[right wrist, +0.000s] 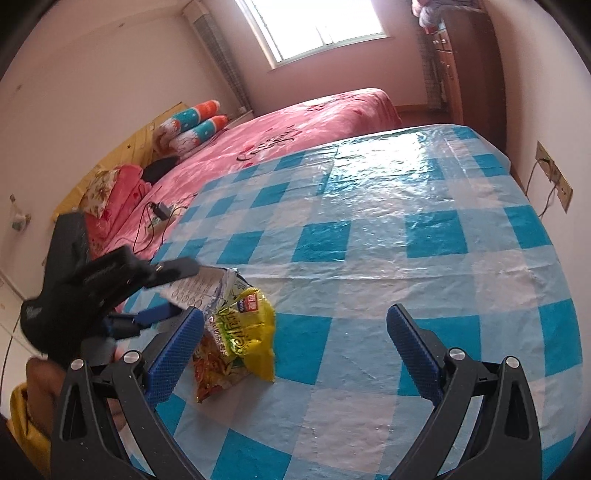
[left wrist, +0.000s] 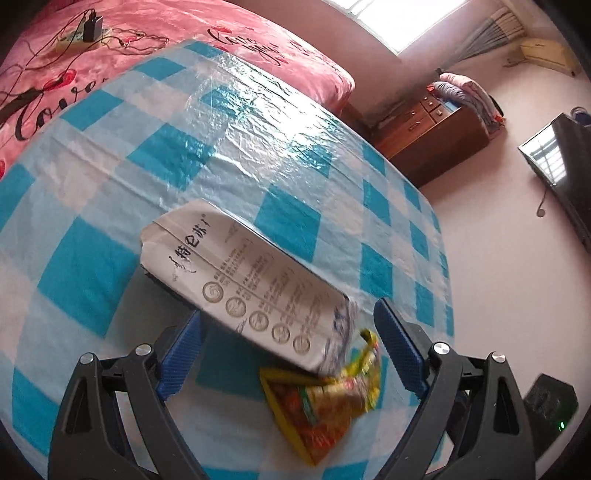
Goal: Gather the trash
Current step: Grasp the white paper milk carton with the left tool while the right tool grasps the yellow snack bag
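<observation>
**Both claws open over the trash on the checked cloth**

Nearest in the left wrist view: left gripper [left wrist: 290, 338], jaws spread wide, blue pads on either side of a white milk carton [left wrist: 243, 286] but not pressing on it. Carton lying flat and slanted on the blue-and-white checked tablecloth [left wrist: 110, 206], its near end resting on a crumpled yellow-and-red snack wrapper [left wrist: 325, 402].

Nearest in the right wrist view: right gripper [right wrist: 295, 350], also wide open, holding nothing. Wrapper [right wrist: 236, 343] just beside its left pad, touching the cloth [right wrist: 406, 280]. Left gripper [right wrist: 162, 295] seen here from the side, blurred, around the carton [right wrist: 199, 290], with a black-gloved hand [right wrist: 70, 306] behind it.

Farther off: pink bedspread [left wrist: 184, 33] right behind the table, with a black charger [left wrist: 90, 26] and thin cables on it. Beyond, striped pillows [right wrist: 195, 125], bright window [right wrist: 317, 26], brown wooden cabinet [left wrist: 424, 133] with folded bedding on top.
</observation>
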Tool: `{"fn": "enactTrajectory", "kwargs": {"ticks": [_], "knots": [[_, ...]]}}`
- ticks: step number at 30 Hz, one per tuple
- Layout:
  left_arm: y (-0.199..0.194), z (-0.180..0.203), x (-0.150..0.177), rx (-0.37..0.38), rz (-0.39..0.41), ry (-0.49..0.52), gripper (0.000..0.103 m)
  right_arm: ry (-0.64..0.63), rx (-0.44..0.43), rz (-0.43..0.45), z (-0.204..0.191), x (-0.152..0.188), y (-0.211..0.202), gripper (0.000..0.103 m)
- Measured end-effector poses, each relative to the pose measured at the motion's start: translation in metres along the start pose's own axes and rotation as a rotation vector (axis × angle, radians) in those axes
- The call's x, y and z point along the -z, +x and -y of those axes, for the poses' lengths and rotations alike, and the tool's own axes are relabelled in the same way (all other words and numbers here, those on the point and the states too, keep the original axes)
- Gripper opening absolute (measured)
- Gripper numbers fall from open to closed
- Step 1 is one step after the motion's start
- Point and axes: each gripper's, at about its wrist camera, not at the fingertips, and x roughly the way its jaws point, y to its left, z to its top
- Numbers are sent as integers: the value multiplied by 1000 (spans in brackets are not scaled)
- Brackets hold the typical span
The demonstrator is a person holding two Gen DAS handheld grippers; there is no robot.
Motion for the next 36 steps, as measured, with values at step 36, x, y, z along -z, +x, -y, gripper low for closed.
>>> {"fn": "enactTrajectory", "kwargs": {"ticks": [36], "knots": [[-43,7,16,-348,128,300,55,10,-216,-167,-19,3,64,98]]}}
